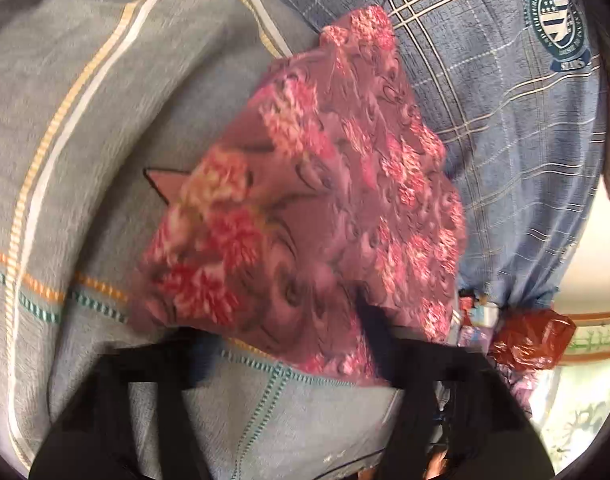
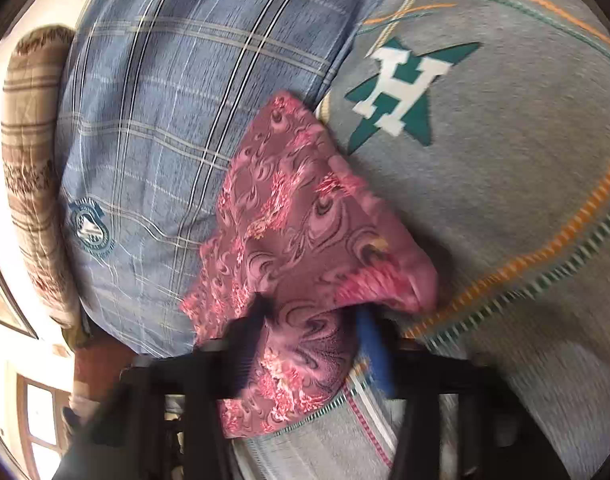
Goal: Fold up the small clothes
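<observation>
Grey bedding [image 1: 105,128] with orange and teal stitched stripes covers most of what we work on, and a blue plaid pillow [image 1: 505,120] with a round badge lies against it. We use this soft spread as our folding surface, and the small pink floral garment [image 1: 305,184] lies where the two fabrics meet.

Starting from the left, our left gripper [image 1: 281,344] sits at the near edge of the garment. Its dark fingers press in close on that edge, and we judge it pinched on the cloth, though blur hides the contact. We hold here to pin one corner, so the cloth can be carried over itself in a clean fold.

Moving right, the other wrist view shows the same floral garment [image 2: 305,240] between plaid pillow [image 2: 165,120] and grey cover [image 2: 505,200], beside a teal star carrying a white H [image 2: 401,92]. Our right gripper [image 2: 309,332] is closed narrowly on a bunched fold of it, with fabric draped between the fingers and spilling below. With both corners gripped, we can pull the edge taut, and we judge the fold only begun.
</observation>
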A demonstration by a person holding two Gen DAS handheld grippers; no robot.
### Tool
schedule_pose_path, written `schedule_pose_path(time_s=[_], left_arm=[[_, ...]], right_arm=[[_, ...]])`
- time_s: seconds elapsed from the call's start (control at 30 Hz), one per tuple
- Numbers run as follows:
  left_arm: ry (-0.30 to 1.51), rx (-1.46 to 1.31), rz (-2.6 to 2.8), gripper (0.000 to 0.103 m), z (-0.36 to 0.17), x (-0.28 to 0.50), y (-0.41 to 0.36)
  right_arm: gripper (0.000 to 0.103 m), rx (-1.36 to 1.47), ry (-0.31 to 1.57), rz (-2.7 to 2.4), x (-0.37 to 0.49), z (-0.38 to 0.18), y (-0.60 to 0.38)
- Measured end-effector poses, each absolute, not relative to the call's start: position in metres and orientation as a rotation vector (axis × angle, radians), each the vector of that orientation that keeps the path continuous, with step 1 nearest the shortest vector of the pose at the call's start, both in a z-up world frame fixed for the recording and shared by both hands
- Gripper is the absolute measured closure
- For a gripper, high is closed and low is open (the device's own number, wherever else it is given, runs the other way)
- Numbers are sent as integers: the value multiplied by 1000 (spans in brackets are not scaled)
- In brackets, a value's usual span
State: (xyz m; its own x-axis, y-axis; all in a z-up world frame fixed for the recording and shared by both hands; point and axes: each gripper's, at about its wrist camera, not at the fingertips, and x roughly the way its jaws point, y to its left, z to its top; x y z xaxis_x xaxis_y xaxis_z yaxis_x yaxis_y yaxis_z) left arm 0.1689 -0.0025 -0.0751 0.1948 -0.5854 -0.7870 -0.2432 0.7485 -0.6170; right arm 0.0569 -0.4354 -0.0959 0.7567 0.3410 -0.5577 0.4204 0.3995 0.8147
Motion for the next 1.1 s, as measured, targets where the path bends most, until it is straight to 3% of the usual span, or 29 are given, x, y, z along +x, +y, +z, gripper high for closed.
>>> schedule_pose_path(time_s=[0.13,0.33,0.53,0.57,0.77,0.8,0.87,0.9,0.93,1.1], left_arm=[[1337,-711,-281,98,-57,154,5],[1314,-687,-348,99,-41,99,17],[1406,-696,-256,103,-92,87,36],[1409,-731,-268,102,-91,87,42],[1295,-613,-325,101,-40,77,75],[1274,-610,-341,97,-31,82,78],[1252,-560,-363,75,-18,96,77],[1245,-526,-356,50,-12,106,73],[1228,-496,-350,37,-6,119,69],[1211,-423,-364,36,-7,184,44]], right_arm=[[95,1184,704,64,58,-80,-440],[97,1099,651,206,12,-39,-442],[97,1139,782,130,-11,-92,-452],[92,1137,812,81,-12,-103,-454],[90,1020,812,38,-27,-80,-458],[88,970,789,19,-30,-65,-459],[77,901,750,24,-28,-42,-458],[68,882,745,34,-24,-34,-455],[65,853,743,54,-15,-24,-449],[63,729,771,161,38,1,-409]])
